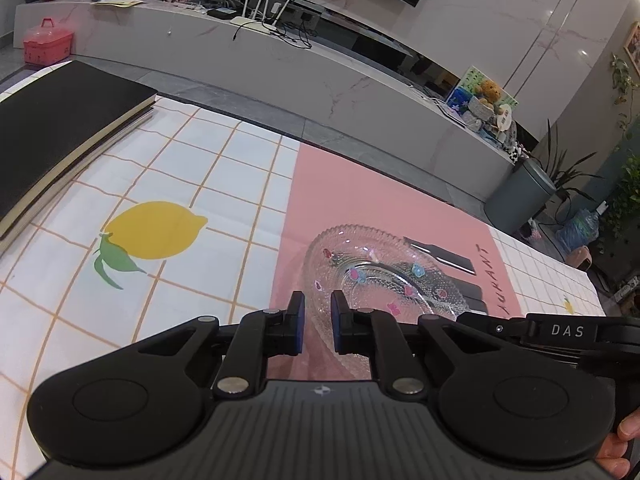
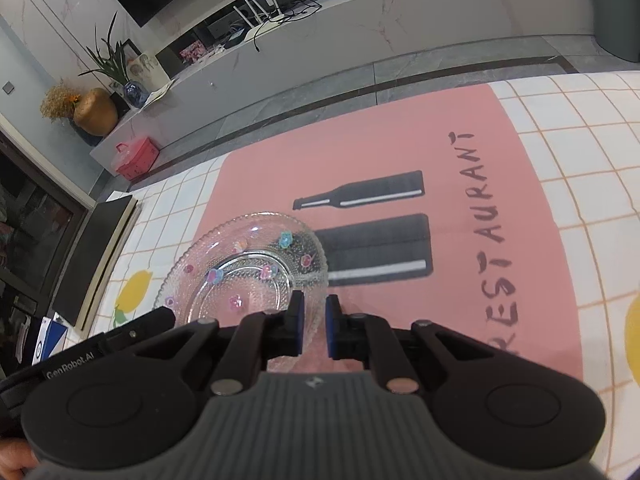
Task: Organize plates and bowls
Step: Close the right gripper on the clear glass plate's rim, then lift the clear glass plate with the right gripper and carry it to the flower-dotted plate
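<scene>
A clear glass plate [image 1: 384, 276] with small coloured flower dots lies on the pink panel of the tablecloth [image 1: 360, 196]. My left gripper [image 1: 318, 322] is shut on the plate's near left rim, and the glass edge runs between its blue pads. In the right wrist view the same plate [image 2: 244, 272] lies left of centre. My right gripper [image 2: 315, 326] is shut on its near right rim. Each tool's black housing shows at the edge of the other's view. Whether the plate is off the cloth I cannot tell.
A stack of black boards [image 1: 60, 132] lies on the table's left side, by a printed lemon [image 1: 156, 230]. The table's far edge [image 1: 256, 122] gives way to grey floor and a long marble cabinet [image 1: 280, 64]. A hand [image 1: 628, 432] shows at the lower right.
</scene>
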Motion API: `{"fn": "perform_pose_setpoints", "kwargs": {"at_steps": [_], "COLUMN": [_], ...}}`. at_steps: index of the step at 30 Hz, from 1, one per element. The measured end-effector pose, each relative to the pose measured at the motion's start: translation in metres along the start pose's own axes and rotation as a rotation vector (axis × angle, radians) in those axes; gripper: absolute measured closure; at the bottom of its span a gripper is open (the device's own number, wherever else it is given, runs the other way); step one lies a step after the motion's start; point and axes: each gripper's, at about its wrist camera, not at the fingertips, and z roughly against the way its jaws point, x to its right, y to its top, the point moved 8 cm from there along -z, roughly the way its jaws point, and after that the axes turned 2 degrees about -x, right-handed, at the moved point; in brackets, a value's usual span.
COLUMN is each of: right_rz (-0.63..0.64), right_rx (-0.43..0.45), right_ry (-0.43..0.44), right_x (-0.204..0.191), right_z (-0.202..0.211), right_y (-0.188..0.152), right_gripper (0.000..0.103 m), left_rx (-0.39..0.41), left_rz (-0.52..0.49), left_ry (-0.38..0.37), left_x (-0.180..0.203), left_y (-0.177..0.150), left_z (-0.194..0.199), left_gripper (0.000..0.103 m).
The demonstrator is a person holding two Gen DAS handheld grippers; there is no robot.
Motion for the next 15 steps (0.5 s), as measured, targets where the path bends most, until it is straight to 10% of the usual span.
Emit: {"fn": "perform_pose_setpoints", "kwargs": {"at_steps": [15], "right_rz": [-0.024], "right_rx": [0.036], "right_ry": [0.023], "right_x": [0.004], "right_z": [0.088], "right_y": [-0.030], "right_gripper": [0.095], "left_rx": [0.018], "left_rz": [-0.074], "left_ry": [-0.018], "left_x": [0.058], "left_y": [-0.016], "left_z": [0.080], "left_gripper": [0.089]}}
